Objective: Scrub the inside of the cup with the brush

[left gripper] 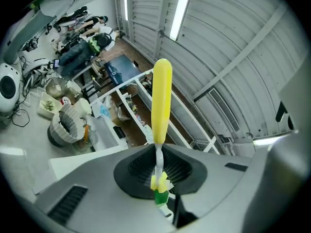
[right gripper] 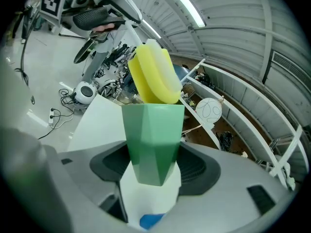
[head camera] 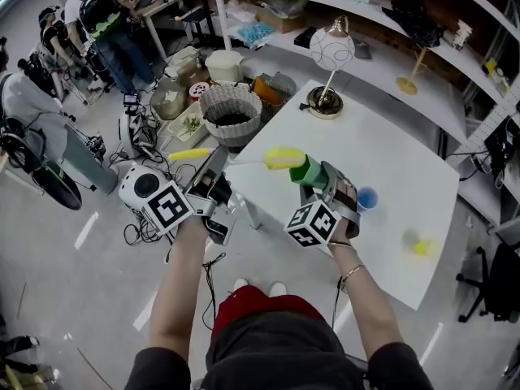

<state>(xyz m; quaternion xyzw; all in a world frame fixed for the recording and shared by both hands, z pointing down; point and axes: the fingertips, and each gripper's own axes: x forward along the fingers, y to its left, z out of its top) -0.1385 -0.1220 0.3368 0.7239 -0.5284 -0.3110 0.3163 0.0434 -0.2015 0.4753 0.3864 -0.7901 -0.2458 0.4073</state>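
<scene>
Right gripper [head camera: 322, 179] fingers are grasping the green cup [head camera: 309, 171], mouth facing frame-left, while left gripper [head camera: 215, 173] fingers are clenching the brush [left gripper: 161, 101], sponge head [head camera: 284, 158] sitting in that mouth.

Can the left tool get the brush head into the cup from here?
Likely yes: the brush in the left tool has its sponge head at the open mouth of the cup in the right tool, nothing between.

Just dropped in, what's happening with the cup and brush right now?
A person holds two grippers at a white table. The right gripper has its jaws shut on a green cup. The left gripper grips a brush by its thin stem. The yellow sponge head sits in the cup's mouth, mostly sticking out.
</scene>
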